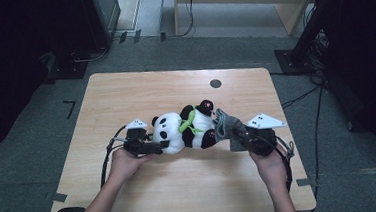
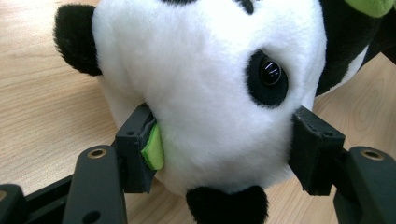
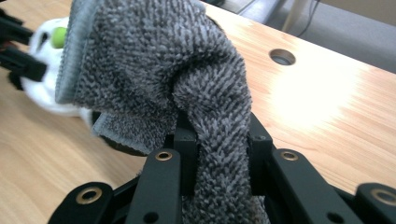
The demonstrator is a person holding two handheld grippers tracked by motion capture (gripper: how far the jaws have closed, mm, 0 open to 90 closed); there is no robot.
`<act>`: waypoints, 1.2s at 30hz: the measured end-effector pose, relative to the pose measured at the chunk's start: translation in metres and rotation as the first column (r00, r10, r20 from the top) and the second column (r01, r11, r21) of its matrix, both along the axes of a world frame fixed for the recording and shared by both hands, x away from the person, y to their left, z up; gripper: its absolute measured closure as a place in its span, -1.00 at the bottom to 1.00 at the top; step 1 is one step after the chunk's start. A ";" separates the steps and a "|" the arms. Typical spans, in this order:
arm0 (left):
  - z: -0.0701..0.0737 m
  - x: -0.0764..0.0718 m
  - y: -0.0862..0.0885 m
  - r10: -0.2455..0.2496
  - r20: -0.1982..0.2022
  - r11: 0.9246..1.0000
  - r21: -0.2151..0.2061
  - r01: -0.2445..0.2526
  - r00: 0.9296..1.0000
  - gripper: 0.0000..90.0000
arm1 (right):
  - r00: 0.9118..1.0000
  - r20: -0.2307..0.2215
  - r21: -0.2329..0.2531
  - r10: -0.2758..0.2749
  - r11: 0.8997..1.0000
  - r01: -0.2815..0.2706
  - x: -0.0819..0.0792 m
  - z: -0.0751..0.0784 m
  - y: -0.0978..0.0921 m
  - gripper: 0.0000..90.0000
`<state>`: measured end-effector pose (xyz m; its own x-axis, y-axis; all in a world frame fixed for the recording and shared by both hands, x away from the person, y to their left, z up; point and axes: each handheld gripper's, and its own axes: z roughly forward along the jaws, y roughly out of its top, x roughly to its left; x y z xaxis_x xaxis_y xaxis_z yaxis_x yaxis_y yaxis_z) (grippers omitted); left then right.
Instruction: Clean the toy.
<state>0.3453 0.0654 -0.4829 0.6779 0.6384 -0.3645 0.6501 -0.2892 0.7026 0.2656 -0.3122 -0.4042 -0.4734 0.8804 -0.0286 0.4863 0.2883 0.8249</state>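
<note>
near the middle of the tabletop [image 1: 125, 98] a plush panda [image 1: 183, 131] lies on its side, head to the left and feet to the right. the left gripper [image 1: 155, 147] has the head between its jaws; the right gripper [image 1: 238, 136] holds a grey towel [image 1: 223, 123] up against the panda's right end.

the step in hand looks like wiping or drying the toy: one hand steadies it while the other brings the cloth onto it. the next move probably calls for a firm hold on the head, so the soft body does not slide, and for the towel to be drawn across the fur without slipping out of the jaws, since a lot of it bunches loose above them.

the left gripper view shows what the high view cannot. the jaws stand wide apart around the white head [image 2: 205, 88], the left pad with its green facing [image 2: 153, 148] pressed into the cheek and the right jaw touching the plush just below the eye [image 2: 270, 72]. so they bracket the head and dent it a little, a wide hold on something very squashy.

the right gripper view settles the other hand: the jaws are clamped tight on a fold of the towel [image 3: 187, 74], which rises and flops over to the left, hiding most of the panda [image 3: 46, 70]. it also shows a round hole [image 3: 282, 57] in the tabletop beyond, at the far side in the high view.
</note>
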 end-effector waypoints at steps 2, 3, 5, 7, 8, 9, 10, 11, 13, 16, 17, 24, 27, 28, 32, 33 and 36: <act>0.000 0.000 0.000 0.001 0.001 1.000 -0.001 -0.001 1.000 -0.23 | 1.000 -0.003 0.008 -0.017 1.000 0.017 0.003 -0.001 -0.006 0.64; -0.001 -0.001 0.000 0.003 0.002 1.000 -0.003 -0.003 1.000 -0.23 | 1.000 -0.003 0.013 -0.023 1.000 0.023 0.004 -0.001 -0.008 0.64; -0.001 -0.001 0.000 0.008 0.007 1.000 -0.006 -0.008 1.000 -0.24 | 0.999 -0.002 0.017 -0.035 0.999 0.035 0.007 -0.002 -0.013 0.64; -0.002 -0.002 0.000 0.015 0.008 1.000 -0.011 -0.015 1.000 -0.24 | 0.999 -0.006 0.025 -0.045 0.999 0.045 0.011 -0.004 -0.017 0.64; -0.002 -0.002 0.000 0.016 0.010 1.000 -0.013 -0.016 1.000 -0.24 | 0.999 -0.007 0.026 -0.052 0.998 0.052 0.013 -0.005 -0.020 0.64; -0.002 -0.002 0.001 0.017 0.011 1.000 -0.015 -0.017 1.000 -0.24 | 0.998 -0.012 0.025 -0.057 0.998 0.057 0.016 -0.008 -0.022 0.64; -0.003 -0.002 0.001 0.019 0.012 1.000 -0.017 -0.019 1.000 -0.24 | 0.998 -0.016 0.025 -0.064 0.998 0.065 0.019 -0.010 -0.025 0.64; -0.003 -0.002 0.001 0.018 0.012 1.000 -0.017 -0.018 1.000 -0.25 | 0.997 -0.023 0.029 -0.069 0.997 0.070 0.022 -0.014 -0.028 0.64; -0.003 -0.002 0.001 0.017 0.014 1.000 -0.018 -0.017 1.000 -0.25 | 0.996 -0.042 0.047 -0.077 0.996 0.079 0.029 -0.021 -0.034 0.64; -0.004 -0.002 0.001 0.012 0.020 1.000 -0.020 -0.012 1.000 -0.26 | 0.994 -0.060 0.077 -0.090 0.993 0.094 0.040 -0.030 -0.042 0.63; -0.004 -0.003 0.001 0.010 0.026 1.000 -0.021 -0.009 1.000 -0.26 | 0.993 -0.065 0.081 -0.095 0.992 0.100 0.043 -0.033 -0.044 0.62; -0.006 -0.006 0.002 0.005 0.055 1.000 -0.018 -0.004 0.998 -0.27 | 0.976 -0.115 0.055 -0.182 0.980 0.189 0.073 -0.054 -0.061 0.62; -0.007 -0.006 0.002 0.006 0.054 1.000 -0.021 -0.005 0.999 -0.27 | 0.971 -0.122 0.065 -0.207 0.974 0.216 0.082 -0.063 -0.073 0.61; -0.007 -0.006 0.002 0.008 0.054 1.000 -0.023 -0.006 0.999 -0.27 | 0.968 -0.130 0.065 -0.214 0.973 0.224 0.085 -0.065 -0.077 0.60; -0.007 -0.006 0.002 0.009 0.054 1.000 -0.025 -0.007 0.998 -0.28 | 0.954 -0.160 0.073 -0.253 0.961 0.267 0.095 -0.078 -0.092 0.55; -0.007 -0.006 0.002 0.009 0.055 1.000 -0.025 -0.007 0.998 -0.28 | 0.951 -0.164 0.072 -0.263 0.958 0.277 0.097 -0.081 -0.095 0.54; -0.007 -0.005 0.002 0.008 0.054 1.000 -0.026 -0.007 0.998 -0.28 | 0.946 -0.185 0.069 -0.265 0.957 0.282 0.104 -0.092 -0.102 0.53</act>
